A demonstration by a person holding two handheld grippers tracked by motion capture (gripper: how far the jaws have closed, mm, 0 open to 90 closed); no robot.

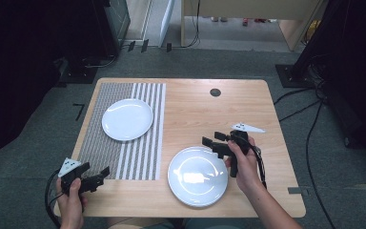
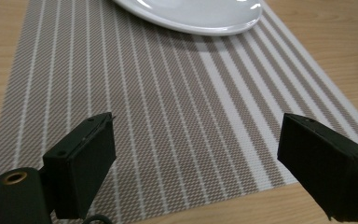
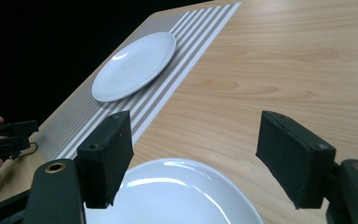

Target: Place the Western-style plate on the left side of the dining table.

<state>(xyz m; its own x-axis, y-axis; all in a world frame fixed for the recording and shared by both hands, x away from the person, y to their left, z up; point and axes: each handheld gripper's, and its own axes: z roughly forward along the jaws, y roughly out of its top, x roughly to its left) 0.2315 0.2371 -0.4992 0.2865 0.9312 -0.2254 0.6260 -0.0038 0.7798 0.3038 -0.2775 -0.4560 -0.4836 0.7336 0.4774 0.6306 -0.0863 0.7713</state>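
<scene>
A white plate point(image 1: 127, 119) rests on a grey-and-white striped placemat point(image 1: 124, 157) on the left half of the wooden table. A second white plate point(image 1: 198, 175) lies on bare wood near the front edge. My left gripper point(image 1: 100, 174) hovers at the placemat's front left corner, open, with just the placemat point(image 2: 168, 102) between its jaws and the plate's rim point(image 2: 200, 16) beyond. My right gripper point(image 1: 213, 139) is over the far right rim of the near plate point(image 3: 177, 196), open with nothing between its jaws. The far plate point(image 3: 135, 65) shows ahead of it.
A dark round grommet point(image 1: 215, 92) sits in the tabletop near the back edge. Bare wood point(image 1: 209, 114) stretches between the plates and to the right. Cables point(image 1: 310, 143) trail over the grey floor at the right, and dark equipment stands on both sides.
</scene>
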